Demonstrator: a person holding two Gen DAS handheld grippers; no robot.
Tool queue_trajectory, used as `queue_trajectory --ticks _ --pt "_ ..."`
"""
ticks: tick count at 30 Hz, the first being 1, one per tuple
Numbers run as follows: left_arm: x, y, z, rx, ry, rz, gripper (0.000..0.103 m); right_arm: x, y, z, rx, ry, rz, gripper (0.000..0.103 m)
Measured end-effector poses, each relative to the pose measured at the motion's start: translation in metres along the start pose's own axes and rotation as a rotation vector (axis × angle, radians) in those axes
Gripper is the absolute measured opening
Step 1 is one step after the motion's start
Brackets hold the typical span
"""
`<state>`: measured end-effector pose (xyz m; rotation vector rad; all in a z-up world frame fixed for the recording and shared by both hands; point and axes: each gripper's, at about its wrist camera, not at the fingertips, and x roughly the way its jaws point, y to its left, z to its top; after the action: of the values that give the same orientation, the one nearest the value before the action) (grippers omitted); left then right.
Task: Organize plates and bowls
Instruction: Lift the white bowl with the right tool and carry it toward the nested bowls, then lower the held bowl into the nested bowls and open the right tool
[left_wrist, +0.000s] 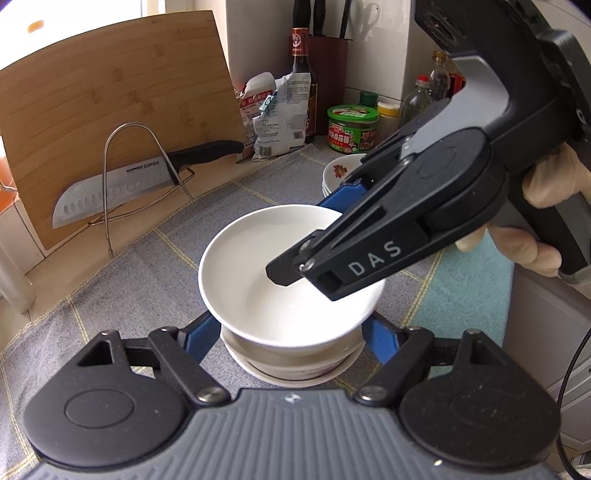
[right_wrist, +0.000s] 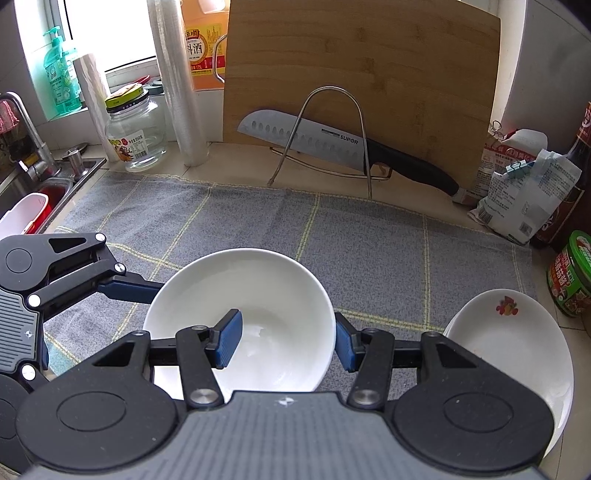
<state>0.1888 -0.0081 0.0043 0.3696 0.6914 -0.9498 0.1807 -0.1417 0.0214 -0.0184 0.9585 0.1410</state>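
Observation:
A plain white bowl (left_wrist: 258, 258) sits on top of a short stack of bowls (left_wrist: 295, 363) on the grey checked cloth; it also shows in the right wrist view (right_wrist: 258, 295). My left gripper (left_wrist: 291, 338) is open, its blue fingers on either side of the stack below the top bowl. My right gripper (right_wrist: 286, 345) straddles the top bowl's right rim, one blue finger (right_wrist: 229, 338) inside and one outside, with a gap between pads and wall. A stack of white plates with a fruit print (right_wrist: 513, 354) lies to the right.
A bamboo cutting board (right_wrist: 369, 74) and a Supor knife (right_wrist: 314, 136) in a wire stand lean against the back wall. Sauce bottles, a green tin (right_wrist: 570, 275) and bags crowd the right. A glass jar (right_wrist: 135, 133) and the sink (right_wrist: 33, 199) are at the left.

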Motion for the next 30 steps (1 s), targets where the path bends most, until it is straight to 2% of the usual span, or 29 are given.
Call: queue_trajectory --ticks 17,30 --pt "0.001 0.0033 -0.0051 -0.031 -0.009 -0.023 0.084 0.0047 0.0013 -0.0029 0.003 0.008 -0.009 0.058" --pt "0.0007 0.0021 -0.0064 -0.017 -0.013 -0.018 0.086 0.0071 0.0002 -0.004 0.005 0.015 -0.009 0.058"
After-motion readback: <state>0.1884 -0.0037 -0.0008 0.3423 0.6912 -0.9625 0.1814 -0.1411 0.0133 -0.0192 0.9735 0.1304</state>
